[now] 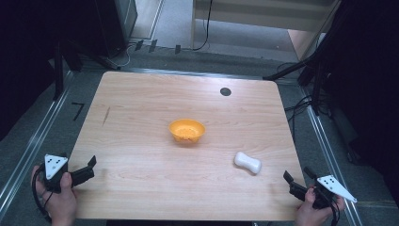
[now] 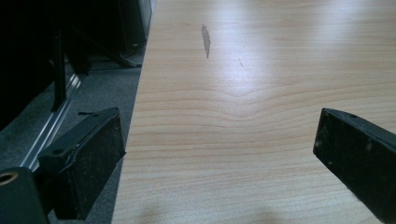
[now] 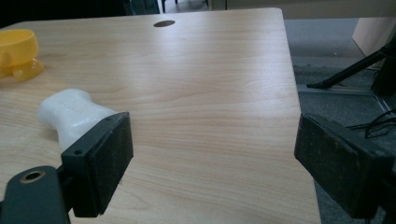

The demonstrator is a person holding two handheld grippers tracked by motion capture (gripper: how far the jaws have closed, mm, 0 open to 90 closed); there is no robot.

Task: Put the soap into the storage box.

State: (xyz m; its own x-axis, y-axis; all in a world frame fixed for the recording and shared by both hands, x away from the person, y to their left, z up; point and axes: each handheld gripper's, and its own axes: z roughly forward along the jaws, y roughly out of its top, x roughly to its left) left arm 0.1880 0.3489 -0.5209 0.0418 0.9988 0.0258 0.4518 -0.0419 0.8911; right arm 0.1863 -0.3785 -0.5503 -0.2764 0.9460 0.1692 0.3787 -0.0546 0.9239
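Note:
An orange bowl (image 1: pixel 187 130) sits at the middle of the wooden table (image 1: pixel 141 108); its yellow side (image 3: pixel 16 46) shows at the far left of the right gripper view. A white bone-shaped object (image 1: pixel 248 162) lies to the bowl's right and nearer, and in the right gripper view it (image 3: pixel 70 114) is partly behind the left jaw. My left gripper (image 1: pixel 83 170) is at the table's front left edge, open and holding nothing (image 2: pixel 219 154). My right gripper (image 1: pixel 298 180) is at the front right corner, open and holding nothing (image 3: pixel 212 163), a little right of the white object.
A small dark round hole (image 1: pixel 225 91) marks the table's far right part. A dark streak (image 2: pixel 206 41) marks the wood far left. Black stands and cables (image 1: pixel 306 80) crowd the floor to the right; metal rails (image 1: pixel 28 141) run along the left.

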